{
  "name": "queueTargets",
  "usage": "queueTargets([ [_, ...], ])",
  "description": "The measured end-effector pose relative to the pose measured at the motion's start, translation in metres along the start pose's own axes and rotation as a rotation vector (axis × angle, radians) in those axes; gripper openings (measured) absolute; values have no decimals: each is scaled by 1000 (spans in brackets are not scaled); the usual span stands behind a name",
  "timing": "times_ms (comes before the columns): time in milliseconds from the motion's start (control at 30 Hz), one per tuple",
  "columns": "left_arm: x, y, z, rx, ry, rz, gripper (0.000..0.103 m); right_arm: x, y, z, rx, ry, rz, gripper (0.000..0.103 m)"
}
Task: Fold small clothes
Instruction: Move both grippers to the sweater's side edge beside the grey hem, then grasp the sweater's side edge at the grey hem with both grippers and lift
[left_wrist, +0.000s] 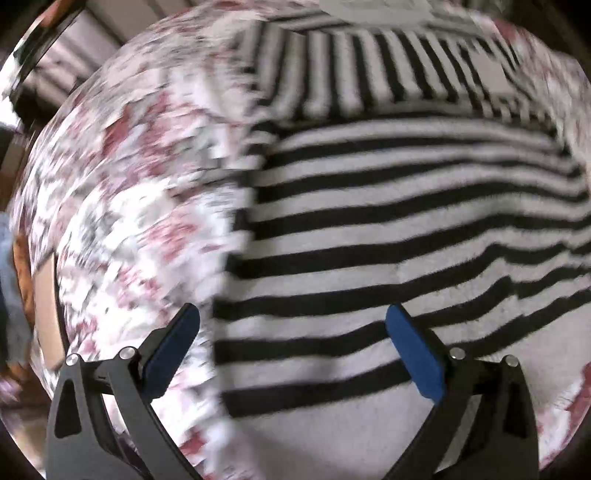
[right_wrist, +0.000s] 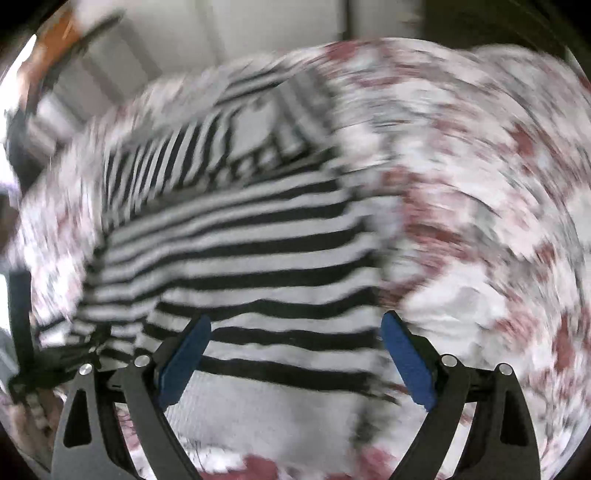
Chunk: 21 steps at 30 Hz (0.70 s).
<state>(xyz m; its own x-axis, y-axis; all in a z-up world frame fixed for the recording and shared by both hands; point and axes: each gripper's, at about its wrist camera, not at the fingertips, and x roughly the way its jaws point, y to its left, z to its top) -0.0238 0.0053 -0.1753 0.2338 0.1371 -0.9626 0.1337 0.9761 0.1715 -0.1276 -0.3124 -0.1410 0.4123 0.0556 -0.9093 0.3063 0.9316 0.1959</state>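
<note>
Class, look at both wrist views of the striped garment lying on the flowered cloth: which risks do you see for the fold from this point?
1. Both views are blurred, so a regrasp could miss the striped garment's edge.
2. The left hand-held gripper and right hand-held gripper are open with nothing between the fingers, so the fold may relax.
3. A closing gripper at the garment's edge could pinch the flowered cloth too.

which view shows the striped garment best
The left wrist view: the striped garment fills most of the frame and its bands are fairly sharp. The right wrist view shows it too, smaller, pushed to the left and more blurred, with the floral cover taking the rest.
</note>
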Motion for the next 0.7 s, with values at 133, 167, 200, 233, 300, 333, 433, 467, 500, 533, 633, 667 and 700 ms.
queueTargets([
  [133,-20,46,-7,-174,5,-129,98,-29,-51,-11,208,-62,87,94],
  [167,-22,54,-8,-206,16,-169,98,-31,-55,-8,229,-74,119,94],
  [200,-25,56,-9,-223,20,-208,98,-35,-59,-11,249,-96,165,94],
  [233,-26,58,-12,-226,17,-237,98,-36,-60,-13,270,-104,183,93],
  [300,-27,56,-21,-216,0,-243,98,-33,-63,-13,315,-92,249,88],
  [333,-24,57,-22,-219,8,-238,98,-29,-57,-10,306,-91,279,87],
  [433,-11,64,-16,-229,41,-335,98,-14,-43,-7,250,-50,219,79],
  [467,-7,64,-14,-237,43,-343,98,-11,-43,-7,244,-32,225,78],
  [500,-4,65,-12,-243,49,-349,98,-11,-45,-6,246,-18,217,77],
  [533,2,64,-10,-253,67,-374,98,-12,-46,-6,249,-19,210,77],
  [633,18,64,-6,-287,120,-441,98,-4,-51,-4,240,-53,174,77],
  [667,24,65,-5,-293,131,-452,97,4,-55,-5,262,-37,168,77],
  [700,27,65,-4,-291,136,-450,97,13,-60,-6,293,-10,179,76],
])
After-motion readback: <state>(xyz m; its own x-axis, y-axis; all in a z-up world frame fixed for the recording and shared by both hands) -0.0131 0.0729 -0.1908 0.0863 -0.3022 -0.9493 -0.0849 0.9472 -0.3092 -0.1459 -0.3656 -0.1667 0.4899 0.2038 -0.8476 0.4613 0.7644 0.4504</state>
